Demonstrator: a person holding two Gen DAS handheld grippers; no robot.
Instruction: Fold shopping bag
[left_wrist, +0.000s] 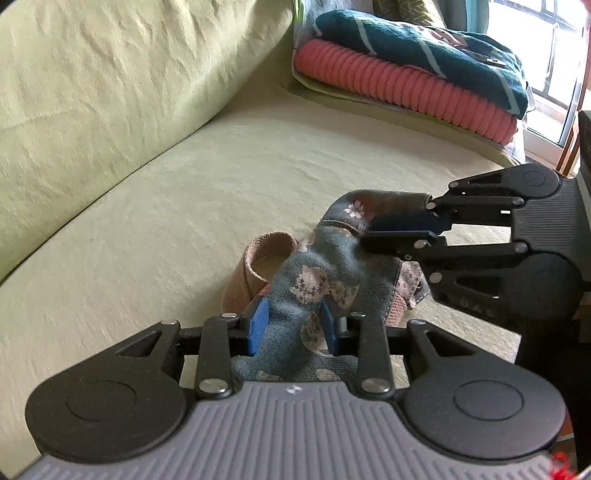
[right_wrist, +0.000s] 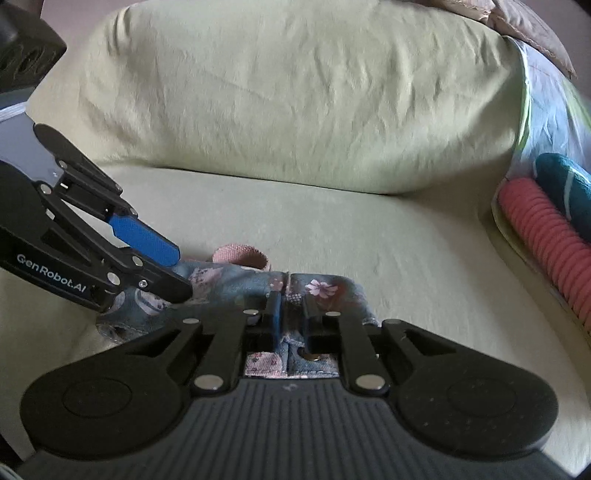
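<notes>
The shopping bag (left_wrist: 325, 273), a floral blue cloth bundle with a pink webbing handle (left_wrist: 255, 273), lies bunched on the green sofa seat (left_wrist: 184, 206), strung between my two tools. My left gripper (left_wrist: 295, 325) is clamped on its near end; my right gripper (right_wrist: 290, 314) is pinched on the other end, coming in from the right. The bag's long axis runs from one grip to the other, so I judge the next fold brings those ends together. Folded blankets (left_wrist: 406, 74) sit well apart.
</notes>
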